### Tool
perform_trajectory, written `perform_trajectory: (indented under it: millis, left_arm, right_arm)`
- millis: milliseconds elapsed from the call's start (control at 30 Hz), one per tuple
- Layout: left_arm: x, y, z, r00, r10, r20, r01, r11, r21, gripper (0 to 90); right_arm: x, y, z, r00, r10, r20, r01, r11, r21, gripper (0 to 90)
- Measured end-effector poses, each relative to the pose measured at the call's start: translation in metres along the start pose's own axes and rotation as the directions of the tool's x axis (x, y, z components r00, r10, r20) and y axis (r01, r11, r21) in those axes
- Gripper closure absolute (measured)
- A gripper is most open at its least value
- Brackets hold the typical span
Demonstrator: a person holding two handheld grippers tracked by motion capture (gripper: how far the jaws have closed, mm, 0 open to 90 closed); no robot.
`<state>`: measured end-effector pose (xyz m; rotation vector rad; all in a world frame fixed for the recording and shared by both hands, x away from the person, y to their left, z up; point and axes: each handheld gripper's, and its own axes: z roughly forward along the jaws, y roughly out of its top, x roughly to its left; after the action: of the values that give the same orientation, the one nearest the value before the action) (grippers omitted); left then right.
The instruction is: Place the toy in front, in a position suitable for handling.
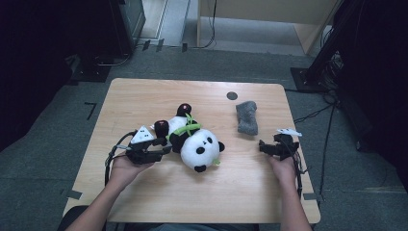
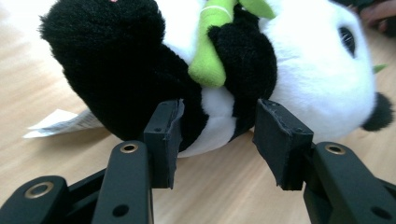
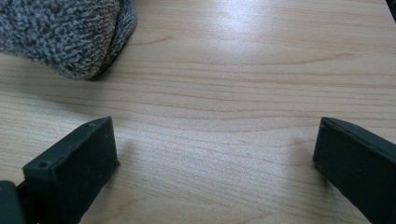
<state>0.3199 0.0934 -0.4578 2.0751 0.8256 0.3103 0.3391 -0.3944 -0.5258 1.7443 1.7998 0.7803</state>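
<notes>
Reaching in to take hold of the plush panda (image 1: 195, 142), by the look of it; grip not yet made. Panda lying on its back near the middle of the wooden table (image 1: 144, 96), head toward the person, with a green bamboo piece (image 2: 210, 46) across the chest. Left gripper (image 2: 217, 140) right at the panda's side, jaws partly open, with the white belly and a black limb just ahead of the gap; left pad (image 2: 163, 140) against or very close to the black fur, right pad (image 2: 280, 140) apparently a little apart from the plush, so nothing clamped yet. Next move, probably: pushing a little deeper around the panda's body or limb, then closing, with care for soft fur slipping out. Right gripper (image 1: 279, 147) to the right of the panda, well apart, low over bare wood, jaws wide open and empty. Grey sock (image 1: 247, 117) beyond it, also right of the panda, untouched.
</notes>
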Motion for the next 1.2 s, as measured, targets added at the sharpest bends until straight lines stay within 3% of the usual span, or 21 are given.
perform_trajectory:
  millis: [233, 300, 367, 533, 667, 767, 1067, 1133, 1200]
  left_arm:
    - [0.019, 0.0, 0.003, 0.9975, -0.046, -0.053, 0.046, 0.9989, 0.011, 48.9]
    - [0.029, 0.001, 0.006, 0.9955, -0.087, -0.038, 0.087, 0.9962, 0.003, 47.8]
    - [0.034, 0.003, 0.009, 0.9946, -0.102, -0.018, 0.102, 0.9947, -0.009, 46.7]
    - [0.04, 0.008, 0.019, 0.9961, -0.083, -0.03, 0.082, 0.9964, -0.022, 45.9]
    - [0.049, 0.011, 0.026, 0.9949, -0.098, -0.026, 0.097, 0.9947, -0.033, 46.0]
    - [0.055, 0.014, 0.032, 0.9951, -0.085, -0.05, 0.083, 0.9957, -0.042, 46.2]
    - [0.079, 0.026, 0.048, 0.9826, -0.158, -0.097, 0.153, 0.9865, -0.058, 47.3]
    - [0.082, 0.026, 0.048, 0.9774, -0.186, -0.1, 0.181, 0.9819, -0.054, 47.6]
    - [0.083, 0.024, 0.045, 0.9766, -0.191, -0.099, 0.188, 0.9813, -0.043, 47.2]
  right_arm:
    - [0.0, 0.0, 0.0, 1.0, -0.003, -0.002, 0.003, 1.0, 0.001, 0.0]
    - [0.0, 0.0, 0.0, 1.0, -0.003, -0.003, 0.003, 1.0, 0.001, 0.0]
    - [0.0, 0.0, 0.0, 1.0, -0.004, -0.003, 0.004, 1.0, 0.001, 0.0]
    - [0.0, 0.0, 0.0, 1.0, -0.005, -0.004, 0.005, 1.0, 0.001, 0.0]
    - [0.001, 0.0, 0.0, 1.0, -0.006, -0.006, 0.006, 1.0, 0.0, 0.0]
    - [0.001, 0.0, 0.0, 1.0, -0.007, -0.006, 0.007, 1.0, 0.0, 0.0]
    - [0.001, 0.0, 0.0, 0.9999, -0.008, -0.008, 0.008, 1.0, 0.0, 0.0]
    - [0.001, 0.0, 0.0, 0.9999, -0.009, -0.008, 0.009, 1.0, 0.0, 0.0]
    - [0.001, 0.0, 0.0, 0.9999, -0.009, -0.008, 0.009, 1.0, 0.0, 0.0]
